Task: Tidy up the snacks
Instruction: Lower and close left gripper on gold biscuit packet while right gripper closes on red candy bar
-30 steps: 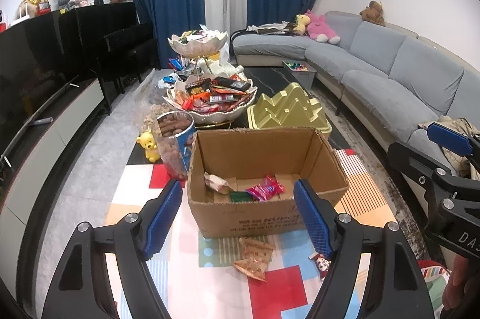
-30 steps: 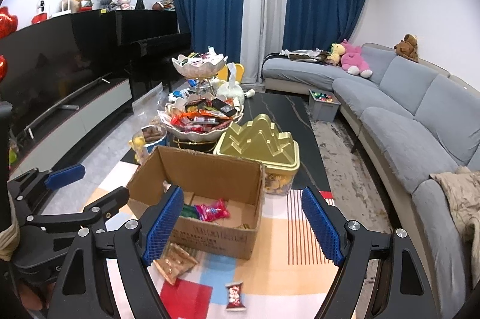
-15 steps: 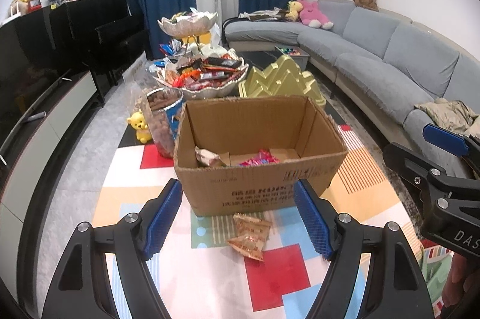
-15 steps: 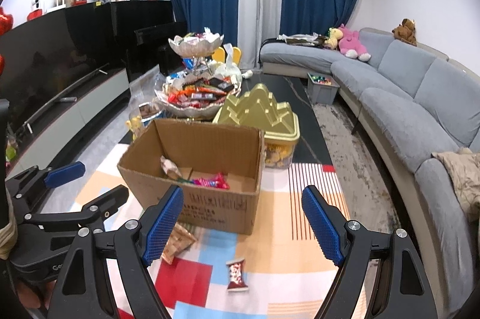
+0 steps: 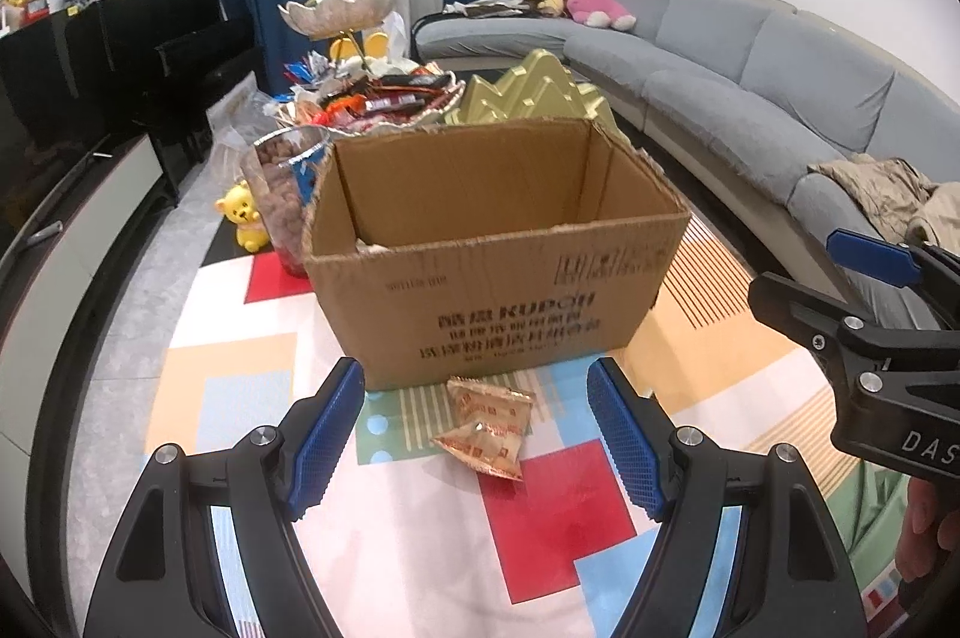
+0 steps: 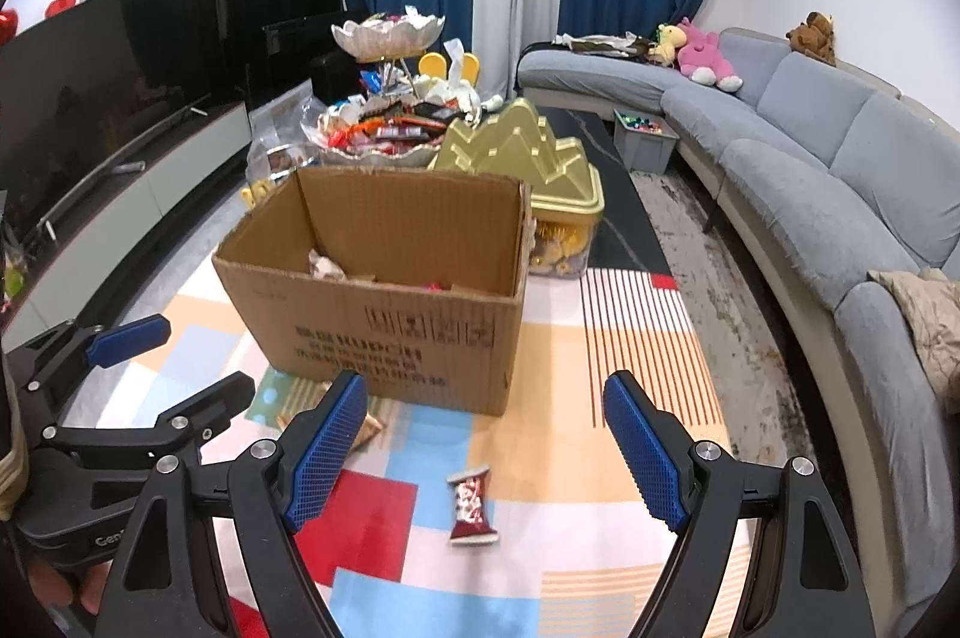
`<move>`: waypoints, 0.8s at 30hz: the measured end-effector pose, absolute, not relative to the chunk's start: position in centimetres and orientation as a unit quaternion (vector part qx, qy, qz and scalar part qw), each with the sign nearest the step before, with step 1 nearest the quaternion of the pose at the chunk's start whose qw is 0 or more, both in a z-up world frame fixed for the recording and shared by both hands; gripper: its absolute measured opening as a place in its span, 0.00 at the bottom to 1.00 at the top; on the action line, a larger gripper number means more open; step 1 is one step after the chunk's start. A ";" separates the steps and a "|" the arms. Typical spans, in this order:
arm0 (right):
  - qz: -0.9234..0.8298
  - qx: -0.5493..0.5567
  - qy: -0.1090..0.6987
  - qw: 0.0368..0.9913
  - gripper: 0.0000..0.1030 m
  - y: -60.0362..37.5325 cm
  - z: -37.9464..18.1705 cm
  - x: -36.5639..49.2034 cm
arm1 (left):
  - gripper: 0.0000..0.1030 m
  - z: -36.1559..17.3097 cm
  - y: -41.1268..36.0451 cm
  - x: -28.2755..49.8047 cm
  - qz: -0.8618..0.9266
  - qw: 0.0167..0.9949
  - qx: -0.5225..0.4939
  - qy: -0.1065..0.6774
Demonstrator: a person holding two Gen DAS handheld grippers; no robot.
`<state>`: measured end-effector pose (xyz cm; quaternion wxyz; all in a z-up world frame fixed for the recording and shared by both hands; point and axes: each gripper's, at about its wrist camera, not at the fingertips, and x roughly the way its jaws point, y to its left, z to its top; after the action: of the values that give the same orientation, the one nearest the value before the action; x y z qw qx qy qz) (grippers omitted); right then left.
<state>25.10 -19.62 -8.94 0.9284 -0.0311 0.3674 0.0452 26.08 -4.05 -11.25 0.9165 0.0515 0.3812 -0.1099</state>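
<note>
An open cardboard box [image 5: 498, 266] [image 6: 390, 302] stands on a colourful mat, with a few snacks inside. Two orange-brown snack packets [image 5: 489, 422] lie on the mat just before the box, between the blue pads of my open left gripper [image 5: 477, 440]. A small dark red snack packet [image 6: 471, 503] lies on the mat in the right wrist view, between the fingers of my open right gripper [image 6: 483, 452] and slightly nearer than their tips. Neither gripper holds anything. Each gripper shows at the edge of the other's view.
Behind the box stand a tiered dish piled with snacks [image 5: 372, 98], a gold-lidded container [image 6: 528, 158], a clear jar of brown snacks [image 5: 282, 182] and a yellow bear figure [image 5: 243, 218]. A grey sofa [image 6: 840, 170] curves along the right; a black TV cabinet [image 6: 120, 110] runs along the left.
Both grippers have sunk toward the mat; the box now looms larger and its inside is mostly hidden behind its front wall. The jaws stay equally wide.
</note>
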 end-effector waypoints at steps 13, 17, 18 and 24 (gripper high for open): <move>0.033 -0.031 0.403 0.914 0.79 -20.1 -13.9 25.4 | 0.74 -17.2 -4.7 26.6 -0.125 0.894 0.076 0.423; 0.030 -0.030 0.415 0.909 0.79 -20.1 -15.4 25.6 | 0.74 -18.7 -5.1 27.0 -0.125 0.889 0.085 0.431; 0.030 -0.028 0.418 0.908 0.79 -20.2 -15.8 25.7 | 0.74 -19.0 -5.1 27.1 -0.124 0.888 0.088 0.433; 0.030 -0.021 0.434 0.900 0.79 -20.3 -18.0 26.1 | 0.74 -20.5 -5.4 27.6 -0.115 0.887 0.095 0.437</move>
<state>26.13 -20.29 -17.95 0.8999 -0.0212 0.4345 0.0301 27.58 -5.43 -20.51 0.8871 0.0949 0.4368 -0.1154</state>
